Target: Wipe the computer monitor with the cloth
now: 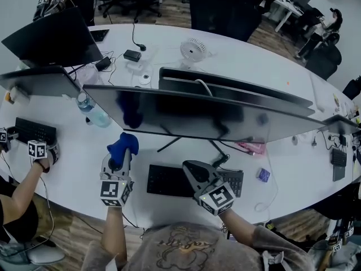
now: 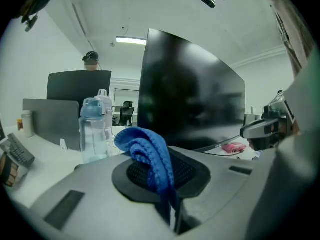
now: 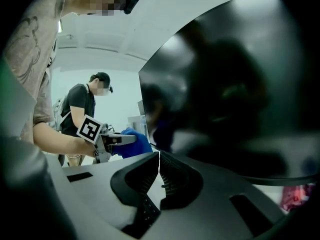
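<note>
The wide black monitor [image 1: 203, 114] stands across the white desk, its dark screen facing me; it also fills the left gripper view as the monitor [image 2: 190, 104] and the right gripper view as the monitor [image 3: 235, 94]. My left gripper [image 1: 125, 147] is shut on a blue cloth [image 1: 123, 143], held just below the screen's lower left part. The folded cloth [image 2: 147, 156] bulges out between the closed jaws. My right gripper [image 1: 194, 171] hovers over the keyboard [image 1: 169, 180], jaws shut with nothing between them. From there the cloth [image 3: 134, 141] shows at the left.
A clear water bottle [image 1: 93, 113] stands left of the monitor. A second monitor [image 1: 53, 38] and a small fan [image 1: 194, 49] sit farther back. Another person's gripper [image 1: 38, 151] works at a keyboard [image 1: 35, 131] on the left. A pink item [image 1: 251, 147] lies under the monitor's right side.
</note>
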`<act>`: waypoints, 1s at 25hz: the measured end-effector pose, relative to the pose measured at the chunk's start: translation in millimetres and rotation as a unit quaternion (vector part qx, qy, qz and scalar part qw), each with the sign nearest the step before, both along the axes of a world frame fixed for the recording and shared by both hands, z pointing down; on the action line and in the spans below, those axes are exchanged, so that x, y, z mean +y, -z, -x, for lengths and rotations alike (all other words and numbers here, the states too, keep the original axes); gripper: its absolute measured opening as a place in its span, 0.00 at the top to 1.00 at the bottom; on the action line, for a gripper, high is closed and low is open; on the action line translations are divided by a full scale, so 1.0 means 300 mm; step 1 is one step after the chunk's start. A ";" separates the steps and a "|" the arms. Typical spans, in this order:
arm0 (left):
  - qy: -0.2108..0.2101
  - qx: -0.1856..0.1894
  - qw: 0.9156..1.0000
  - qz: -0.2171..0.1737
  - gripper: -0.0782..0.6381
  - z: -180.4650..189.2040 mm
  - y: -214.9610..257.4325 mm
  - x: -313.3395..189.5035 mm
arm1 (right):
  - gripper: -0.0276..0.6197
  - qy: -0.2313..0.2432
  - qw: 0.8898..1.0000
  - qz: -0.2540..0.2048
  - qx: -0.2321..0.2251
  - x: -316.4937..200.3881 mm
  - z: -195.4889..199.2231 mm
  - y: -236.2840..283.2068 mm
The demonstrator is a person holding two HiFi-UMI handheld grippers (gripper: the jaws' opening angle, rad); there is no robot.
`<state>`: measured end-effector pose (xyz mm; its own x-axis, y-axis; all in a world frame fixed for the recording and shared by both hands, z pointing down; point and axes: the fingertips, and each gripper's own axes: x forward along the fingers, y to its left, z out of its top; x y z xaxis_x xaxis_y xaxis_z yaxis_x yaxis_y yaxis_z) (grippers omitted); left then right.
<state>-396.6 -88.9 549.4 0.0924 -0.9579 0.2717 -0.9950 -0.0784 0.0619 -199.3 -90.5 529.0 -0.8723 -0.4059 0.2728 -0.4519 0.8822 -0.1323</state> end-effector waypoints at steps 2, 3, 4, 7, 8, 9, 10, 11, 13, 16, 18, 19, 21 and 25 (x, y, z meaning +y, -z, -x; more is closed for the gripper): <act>0.002 0.000 1.000 0.007 0.82 0.017 -0.030 -0.013 | 0.92 0.004 1.000 0.003 0.002 -0.009 0.013 -0.011; 0.005 0.001 1.000 0.012 0.82 0.027 -0.046 -0.018 | 0.92 0.006 1.000 0.004 0.003 -0.012 0.020 -0.014; 0.007 0.003 1.000 0.016 0.82 0.038 -0.063 -0.023 | 0.92 0.008 1.000 0.005 0.003 -0.017 0.027 -0.016; 0.015 0.006 1.000 0.024 0.82 0.072 -0.109 -0.043 | 0.92 0.009 1.000 0.008 0.006 -0.032 0.038 -0.031; 0.017 0.007 0.999 0.026 0.82 0.081 -0.122 -0.051 | 0.92 0.009 1.000 0.011 0.008 -0.036 0.041 -0.037; 0.018 0.007 0.999 0.028 0.82 0.089 -0.135 -0.058 | 0.92 0.010 1.000 0.013 0.009 -0.039 0.044 -0.040; 0.018 0.008 0.999 0.030 0.82 0.095 -0.147 -0.066 | 0.92 0.010 1.000 0.015 0.011 -0.041 0.045 -0.048; 0.018 0.008 0.999 0.032 0.82 0.101 -0.158 -0.073 | 0.92 0.009 1.000 0.018 0.014 -0.042 0.043 -0.059; 0.017 0.008 0.999 0.035 0.82 0.113 -0.173 -0.090 | 0.92 0.008 0.999 0.023 0.020 -0.046 0.044 -0.071; 0.013 0.005 0.999 0.035 0.82 0.129 -0.192 -0.119 | 0.92 0.005 0.998 0.036 0.044 -0.053 0.044 -0.091; 0.009 0.000 0.999 0.035 0.82 0.139 -0.205 -0.140 | 0.92 0.006 0.998 0.041 0.051 -0.058 0.050 -0.101; 0.009 -0.002 0.999 0.036 0.82 0.144 -0.210 -0.148 | 0.92 0.007 0.998 0.039 0.047 -0.059 0.054 -0.105; 0.011 -0.004 0.999 0.038 0.82 0.159 -0.221 -0.160 | 0.92 0.012 0.999 0.035 0.035 -0.060 0.060 -0.111; 0.018 -0.005 0.999 0.042 0.82 0.187 -0.238 -0.176 | 0.92 0.016 0.999 0.034 0.029 -0.066 0.070 -0.102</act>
